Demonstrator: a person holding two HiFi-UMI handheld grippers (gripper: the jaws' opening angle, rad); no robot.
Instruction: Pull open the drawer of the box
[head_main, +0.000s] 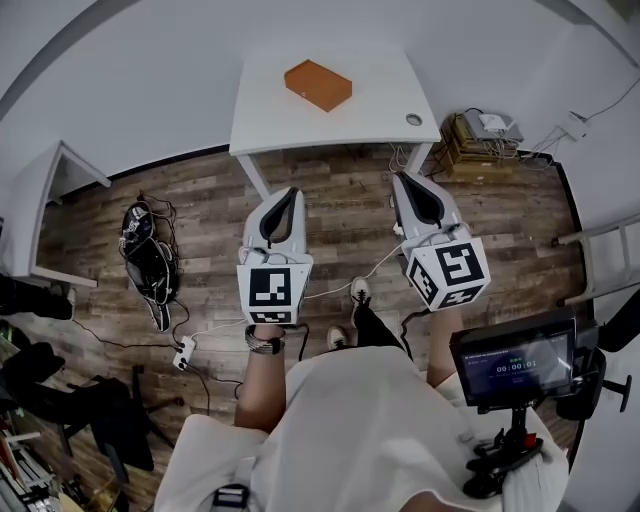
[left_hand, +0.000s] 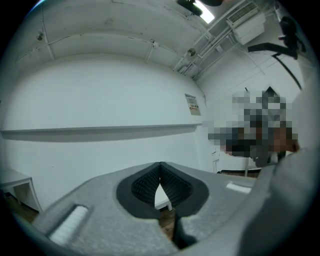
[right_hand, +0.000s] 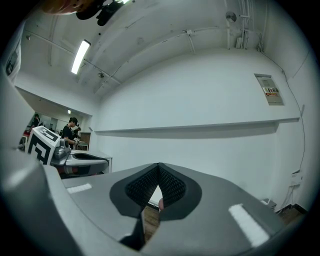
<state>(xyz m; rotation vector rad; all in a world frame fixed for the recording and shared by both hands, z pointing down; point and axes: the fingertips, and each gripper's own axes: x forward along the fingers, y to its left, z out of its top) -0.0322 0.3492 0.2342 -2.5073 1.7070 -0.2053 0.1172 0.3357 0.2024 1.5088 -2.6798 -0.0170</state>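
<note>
On a white desk (head_main: 390, 115) above the wood-plank floor (head_main: 200, 200), the orange box (head_main: 318, 84) sits well apart from the left gripper (head_main: 288, 195) and right gripper (head_main: 402, 182), whose fingers (left_hand: 142, 186) are pressed together and empty. Reaching its drawer likely means stepping closer, then spreading 1 gripper's fingers.

Head view looks steeply down from above the person onto the floor (head_main: 340, 190), table (head_main: 300, 120) well ahead. Both gripper views face forward and upward, sharing the far white wall (left_hand: 100, 100).
</note>
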